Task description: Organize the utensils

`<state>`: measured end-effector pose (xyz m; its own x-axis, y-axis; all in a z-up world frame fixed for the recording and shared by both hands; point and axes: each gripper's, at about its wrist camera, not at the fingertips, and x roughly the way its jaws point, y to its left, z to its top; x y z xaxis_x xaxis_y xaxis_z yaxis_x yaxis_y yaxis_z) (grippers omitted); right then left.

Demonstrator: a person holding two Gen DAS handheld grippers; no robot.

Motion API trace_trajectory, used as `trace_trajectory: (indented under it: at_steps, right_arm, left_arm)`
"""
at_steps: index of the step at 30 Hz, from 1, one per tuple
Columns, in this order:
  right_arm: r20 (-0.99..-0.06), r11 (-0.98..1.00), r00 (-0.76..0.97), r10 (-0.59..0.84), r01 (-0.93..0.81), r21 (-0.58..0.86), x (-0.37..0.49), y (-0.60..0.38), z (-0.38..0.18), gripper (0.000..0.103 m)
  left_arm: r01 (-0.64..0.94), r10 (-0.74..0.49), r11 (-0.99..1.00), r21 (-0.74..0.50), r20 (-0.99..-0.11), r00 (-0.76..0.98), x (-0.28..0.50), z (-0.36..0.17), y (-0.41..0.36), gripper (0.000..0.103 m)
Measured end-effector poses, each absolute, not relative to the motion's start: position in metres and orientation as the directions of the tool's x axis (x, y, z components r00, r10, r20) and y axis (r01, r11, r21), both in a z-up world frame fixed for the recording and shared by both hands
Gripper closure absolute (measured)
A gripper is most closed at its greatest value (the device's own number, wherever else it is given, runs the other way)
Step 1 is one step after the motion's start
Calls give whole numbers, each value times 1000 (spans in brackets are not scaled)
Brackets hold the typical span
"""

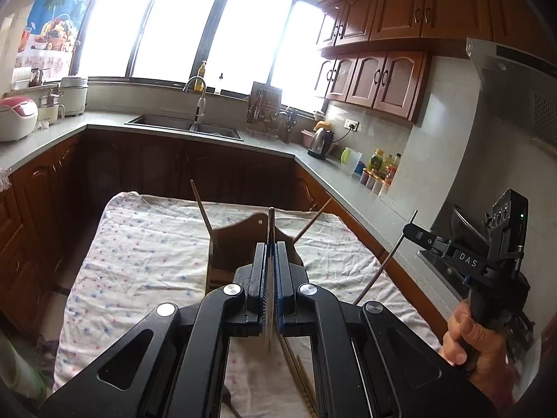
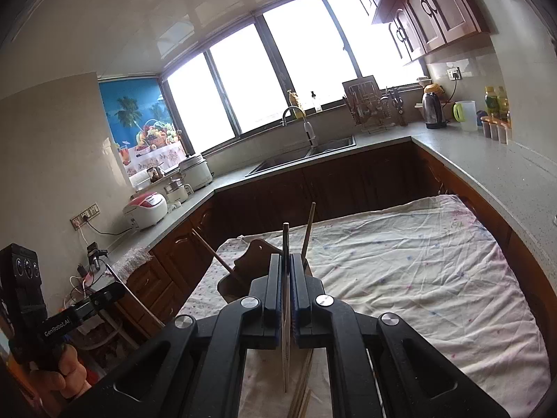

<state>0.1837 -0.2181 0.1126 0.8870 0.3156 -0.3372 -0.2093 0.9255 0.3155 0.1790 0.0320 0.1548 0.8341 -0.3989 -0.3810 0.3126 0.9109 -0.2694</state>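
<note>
Pinching one chopstick (image 1: 271, 240) each, left gripper (image 1: 271, 254) and right gripper (image 2: 287, 264) hovered mid-frame before the wooden holder (image 1: 243, 235)

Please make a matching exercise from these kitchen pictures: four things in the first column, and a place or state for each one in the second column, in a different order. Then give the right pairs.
Things
1. left gripper
2. wooden holder
3. electric kettle
4. rice cooker

Places or states
A. on the counter by the wall socket, its cord plugged in
B. shut on a chopstick
C. on the cloth-covered table, with two chopsticks leaning out of it
D. white with a pink lid, on the counter at the left

Right pairs: 1-B, 2-C, 3-A, 4-D
</note>
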Motion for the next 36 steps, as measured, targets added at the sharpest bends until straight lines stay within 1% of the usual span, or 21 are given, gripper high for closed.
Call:
trace_trajectory:
  at_steps: [10,16,20,25,27,31,36]
  right_arm:
    - [-261,926,916,304,-219,308,225,-210,152,99]
    - [-249,931,923,292,-215,294,260,-201,160,99]
    - [-263,936,923,282,-204,287,280,-199,151,99]
    - [-269,936,925,269,-186,297,292,-199,125,99]
    - [-274,936,925,264,-177,303,295,-199,115,99]
    - [-289,938,924,249,-156,311,298,-196,90,99]
    - [-325,934,912,250,-138,331,302,-194,64,99]
  left_arm:
    - [283,-356,925,-255,-316,880,228,196,43,100]
    - [244,-320,934,-261,-305,897,266,200,49,100]
    - [221,-308,934,-280,-319,896,289,187,51,100]
    - [205,-308,930,-304,-344,887,308,155,49,100]
    - [188,-287,940,-285,-361,887,312,140,44,100]
    - [168,-283,940,-296,-407,869,321,111,40,100]
    - [151,-278,941,-303,-438,855,326,91,38,100]
